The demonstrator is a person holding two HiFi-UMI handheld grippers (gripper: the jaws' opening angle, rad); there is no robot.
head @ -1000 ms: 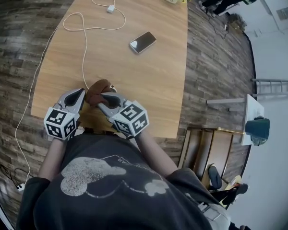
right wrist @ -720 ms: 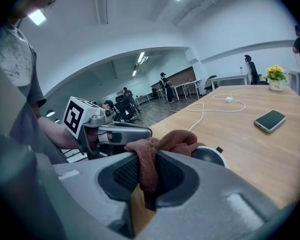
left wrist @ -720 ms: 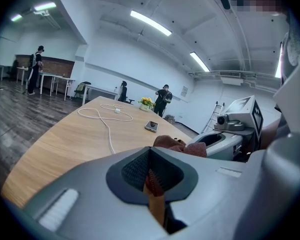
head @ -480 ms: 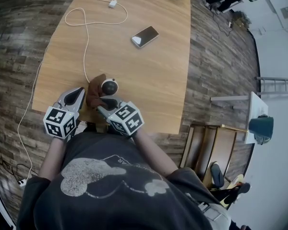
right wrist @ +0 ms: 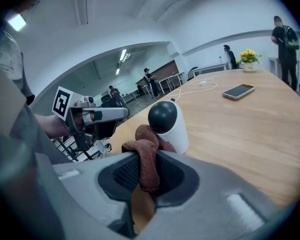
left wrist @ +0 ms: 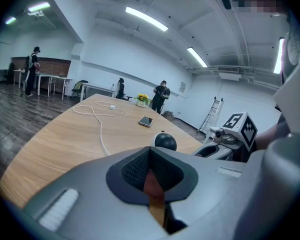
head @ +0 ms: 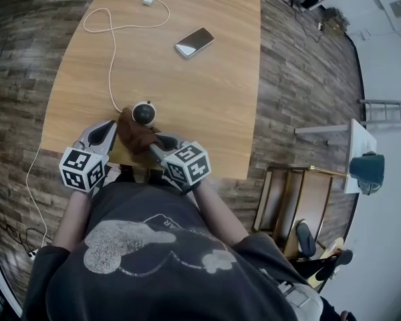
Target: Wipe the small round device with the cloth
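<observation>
Clamping a fold of the brown cloth (right wrist: 146,156) between its pads, your right gripper (right wrist: 147,179) points at the small round device (right wrist: 166,121). The device stands upright on the wooden table (head: 207,105), close to the edge nearest you. It has a white body and a dark rounded top. The rest of the cloth is bunched on the table on your side of the device and touches its base.

Your left gripper (left wrist: 151,176) sits just left of the cloth, low over the table edge, with its jaws drawn together to a thin slit. A reddish-brown sliver shows in that slit, and you cannot tell whether it is cloth or table. From its view the device's dark top rises just beyond the jaws, with your right gripper's marker cube off to the right.

A white cable (head: 111,59) loops across the table from a small white plug (head: 149,0) at the far end and runs down to the device's left side. A phone (head: 194,42) lies flat, well apart from the device. The only container in sight is a small pot (left wrist: 140,104) at the far end of the table, holding yellow flowers (left wrist: 142,97).
</observation>
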